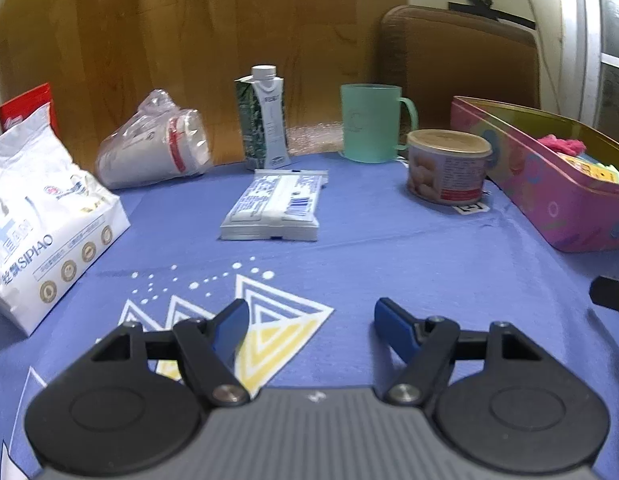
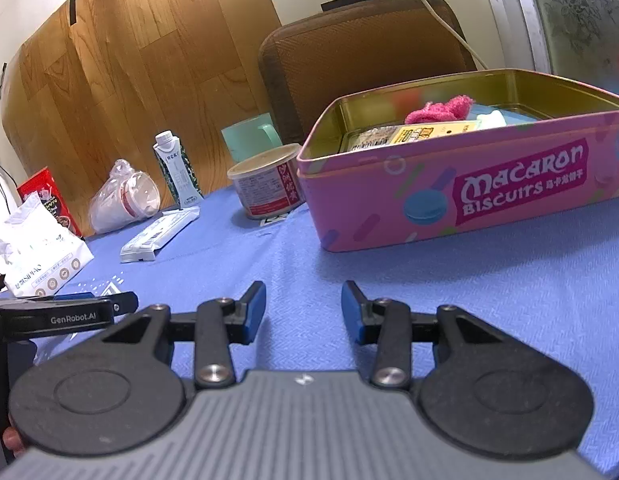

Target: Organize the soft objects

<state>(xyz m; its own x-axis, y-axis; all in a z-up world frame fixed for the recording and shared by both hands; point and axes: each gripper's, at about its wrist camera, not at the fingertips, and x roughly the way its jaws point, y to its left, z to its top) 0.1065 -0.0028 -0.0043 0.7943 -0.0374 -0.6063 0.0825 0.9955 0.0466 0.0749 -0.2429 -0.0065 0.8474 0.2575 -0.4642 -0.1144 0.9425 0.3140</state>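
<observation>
A flat white-and-blue tissue pack (image 1: 274, 204) lies on the blue cloth (image 1: 389, 264), straight ahead of my left gripper (image 1: 309, 314), which is open and empty above the cloth. A large white tissue bag (image 1: 41, 232) stands at the left. The pink biscuit tin (image 2: 469, 192) sits at the right, holding a pink fluffy cloth (image 2: 441, 109) and some flat packets. My right gripper (image 2: 303, 300) is open and empty in front of the tin. In the right wrist view the tissue pack (image 2: 159, 234) lies far left and the left gripper (image 2: 85, 304) shows at the left edge.
Along the back stand a bagged stack of paper cups (image 1: 157, 148), a milk carton (image 1: 265, 116), a green mug (image 1: 373, 122) and a lidded round tub (image 1: 449, 166). A red box (image 1: 25, 110) is behind the white bag. A brown chair back (image 1: 457, 56) rises behind the table.
</observation>
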